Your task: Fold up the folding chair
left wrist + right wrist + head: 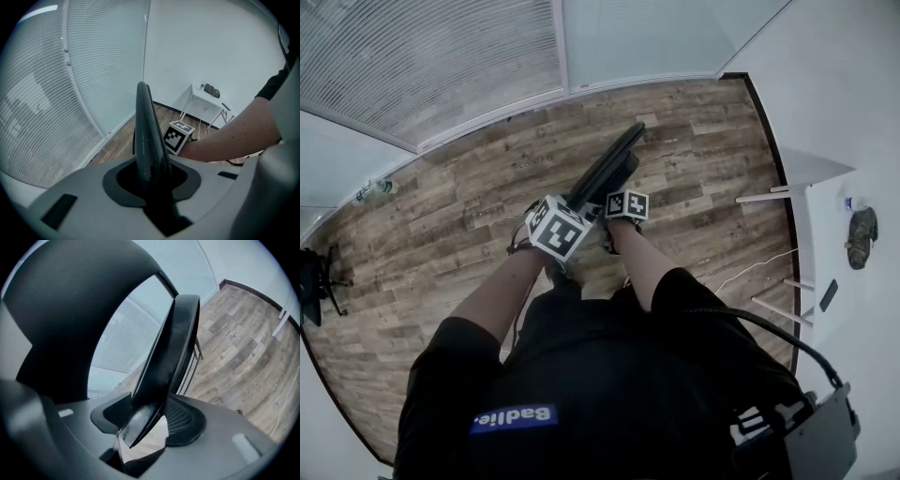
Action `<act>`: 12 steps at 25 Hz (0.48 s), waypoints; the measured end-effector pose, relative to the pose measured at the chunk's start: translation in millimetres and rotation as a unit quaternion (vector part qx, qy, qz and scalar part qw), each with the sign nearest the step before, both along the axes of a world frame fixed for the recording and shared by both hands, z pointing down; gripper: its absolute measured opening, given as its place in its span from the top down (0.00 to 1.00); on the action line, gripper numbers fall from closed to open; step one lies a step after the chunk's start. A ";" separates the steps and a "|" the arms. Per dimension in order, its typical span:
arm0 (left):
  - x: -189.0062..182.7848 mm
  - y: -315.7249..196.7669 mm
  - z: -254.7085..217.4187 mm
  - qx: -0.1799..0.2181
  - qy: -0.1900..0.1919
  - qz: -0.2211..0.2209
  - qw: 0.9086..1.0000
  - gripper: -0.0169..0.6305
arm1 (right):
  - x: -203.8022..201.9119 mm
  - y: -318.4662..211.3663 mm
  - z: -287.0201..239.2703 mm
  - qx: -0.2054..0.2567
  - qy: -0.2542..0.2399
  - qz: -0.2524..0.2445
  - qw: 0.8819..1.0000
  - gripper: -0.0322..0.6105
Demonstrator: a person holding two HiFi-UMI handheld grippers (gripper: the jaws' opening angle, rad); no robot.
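The black folding chair (607, 167) stands nearly flat on the wood floor, seen edge-on from above, just ahead of the person. My left gripper (558, 230) and right gripper (628, 206) sit side by side at its top edge, fingertips hidden under their marker cubes. In the left gripper view a thin black chair panel (146, 136) rises between the grey pads of my left gripper (151, 180), which is shut on it. In the right gripper view my right gripper (147, 416) is shut on a black chair panel (171, 352); another wide black chair part (70, 305) fills the upper left.
A glass wall with blinds (441, 56) runs along the far side. A white table (802, 178) with a dark object (861, 236) stands at the right, with a cable (759, 267) on the floor beside it. Black equipment (314, 277) sits at the left wall.
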State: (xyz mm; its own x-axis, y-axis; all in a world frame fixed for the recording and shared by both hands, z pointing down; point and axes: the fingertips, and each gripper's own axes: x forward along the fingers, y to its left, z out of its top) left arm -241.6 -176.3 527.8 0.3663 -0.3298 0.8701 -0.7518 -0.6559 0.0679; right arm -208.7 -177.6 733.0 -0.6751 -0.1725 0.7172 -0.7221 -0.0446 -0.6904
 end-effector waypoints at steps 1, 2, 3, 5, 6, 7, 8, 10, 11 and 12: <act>-0.9 -1.3 -0.3 0.000 0.001 -0.001 1.000 0.84 | 2.3 2.7 -3.7 0.005 0.001 -0.011 1.000 0.63; -2.8 -2.4 -0.7 0.001 0.002 -0.003 1.000 0.84 | 4.6 6.0 -8.5 0.012 0.001 -0.022 1.000 0.63; -5.5 -3.1 -1.2 0.001 0.003 -0.006 1.000 0.84 | 7.4 9.9 -14.6 0.022 0.000 -0.031 0.999 0.65; -11.7 -3.4 -2.5 0.004 0.001 -0.017 1.000 0.84 | 17.4 16.9 -30.7 0.047 -0.010 -0.031 0.998 0.68; -14.3 -4.2 -3.3 0.006 -0.002 -0.023 1.000 0.84 | 24.9 17.7 -40.7 0.064 -0.017 -0.024 0.998 0.71; -15.5 -6.1 -4.1 0.007 -0.003 -0.027 1.000 0.84 | 32.8 15.4 -51.6 0.082 -0.024 -0.016 0.996 0.75; -15.5 -8.5 -4.5 0.006 -0.001 -0.029 1.000 0.84 | 40.2 11.4 -62.5 0.099 -0.031 -0.010 0.995 0.77; -16.0 -11.0 -4.2 0.003 0.002 -0.030 1.000 0.84 | 53.6 8.4 -83.6 0.128 -0.047 -0.003 0.991 0.77; -17.0 -10.1 -5.0 0.002 0.002 -0.031 1.000 0.84 | 60.5 10.7 -94.3 0.141 -0.054 -0.002 0.989 0.78; -17.9 -8.1 -5.9 0.001 0.002 -0.032 0.999 0.84 | 68.2 14.5 -105.4 0.155 -0.059 -0.001 0.986 0.79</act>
State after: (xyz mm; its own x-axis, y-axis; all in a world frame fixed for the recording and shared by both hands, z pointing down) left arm -259.5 -184.4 521.9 0.3473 -0.3540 0.8684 -0.7920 -0.6066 0.0694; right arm -140.5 -163.2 627.6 -0.7510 -0.3691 0.5475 -0.6363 0.1830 -0.7494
